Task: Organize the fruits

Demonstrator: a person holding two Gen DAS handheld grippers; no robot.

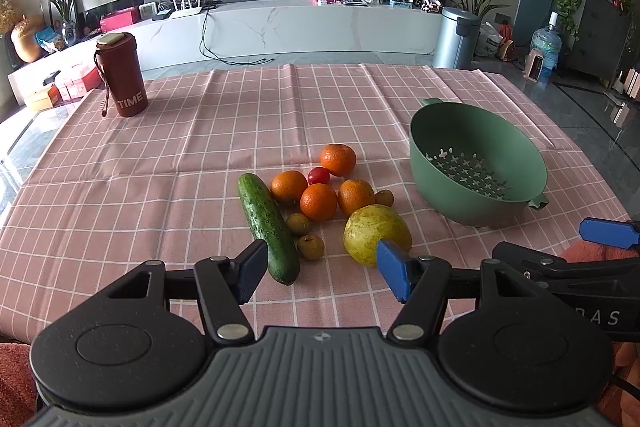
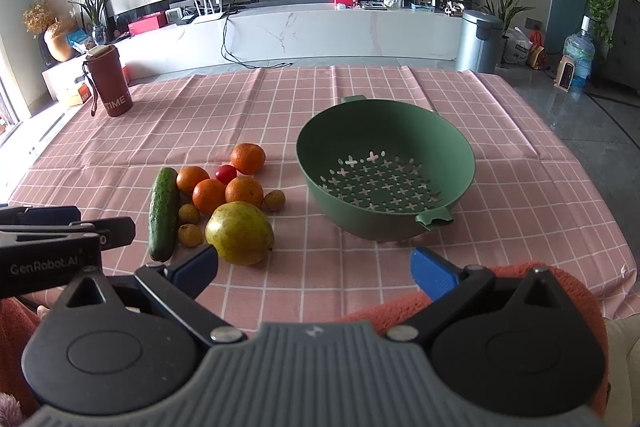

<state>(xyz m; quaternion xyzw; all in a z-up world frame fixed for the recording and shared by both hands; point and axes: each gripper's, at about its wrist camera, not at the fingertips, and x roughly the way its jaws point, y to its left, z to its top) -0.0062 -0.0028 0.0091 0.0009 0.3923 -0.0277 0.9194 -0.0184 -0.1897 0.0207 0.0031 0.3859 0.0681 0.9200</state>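
Hovering low over the near edge of the table, the left gripper (image 1: 322,273) has its blue pads spread wide and holds nothing; between its fingers lie the near end of the cucumber (image 1: 267,225) and the edge of the big yellow-green pear (image 1: 377,235). The right gripper (image 2: 314,269) is likewise spread and empty, facing the gap between the pear and the green colander (image 2: 386,169).

Just beyond the pear sits a tight cluster: four mandarins (image 1: 318,201), a cherry tomato (image 1: 318,175) and three small brownish-yellow fruits (image 1: 310,247), most touching a neighbour. The colander stands empty to the right of the pile, near but apart from it, on the pink checked tablecloth (image 1: 160,187). A maroon tumbler (image 1: 122,75) stands well apart at the far left.

Nothing is sorted yet, so the task looks to be at its very start. The pear, nearest and unobstructed in front, seems the natural first pick, calling for a wide grip across its belly.
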